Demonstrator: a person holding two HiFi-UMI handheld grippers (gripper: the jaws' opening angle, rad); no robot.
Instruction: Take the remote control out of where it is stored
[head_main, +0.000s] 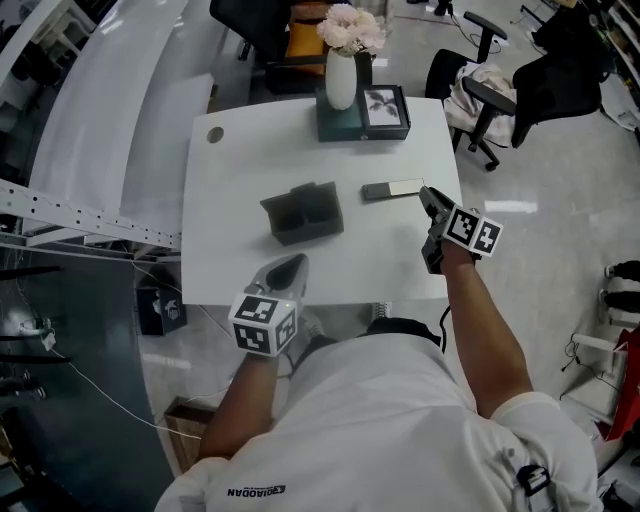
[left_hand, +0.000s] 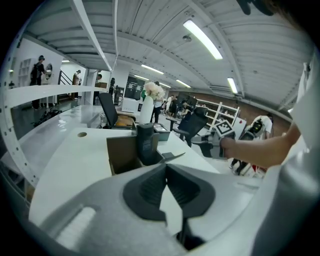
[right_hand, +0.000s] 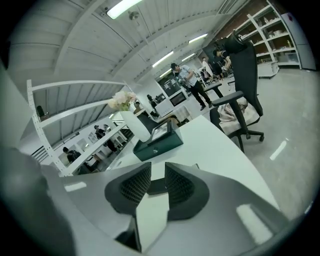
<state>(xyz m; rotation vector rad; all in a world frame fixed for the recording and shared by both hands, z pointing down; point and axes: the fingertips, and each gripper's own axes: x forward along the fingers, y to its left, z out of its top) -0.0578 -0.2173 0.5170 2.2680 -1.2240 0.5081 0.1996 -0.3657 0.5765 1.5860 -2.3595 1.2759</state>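
remote (head_main: 392, 188): lies flat on the white table (head_main: 230, 250), already outside the dark holder (head_main: 302, 213) and just to its right.
holder: stands open-topped near the middle of the table. the left gripper view shows a dark upright piece in it; i cannot tell whether that is a divider or something stored.
right gripper (head_main: 430, 197): jaws apart and gripping nothing, tips just beside the remote's right end. a dark flat shape, probably that end, shows in the gap, and the pads are not pressing on it.
left gripper (head_main: 290, 268): jaws closed tip to tip and empty, near the table's front edge, short of the holder.
step in hand: probably the release, with the right gripper about to back away.
doing it well: hold the jaws wide and draw up and back along the gripper's own line, so no pad drags the remote.
watch for: a sideways sweep could push the remote towards the nearby right edge.
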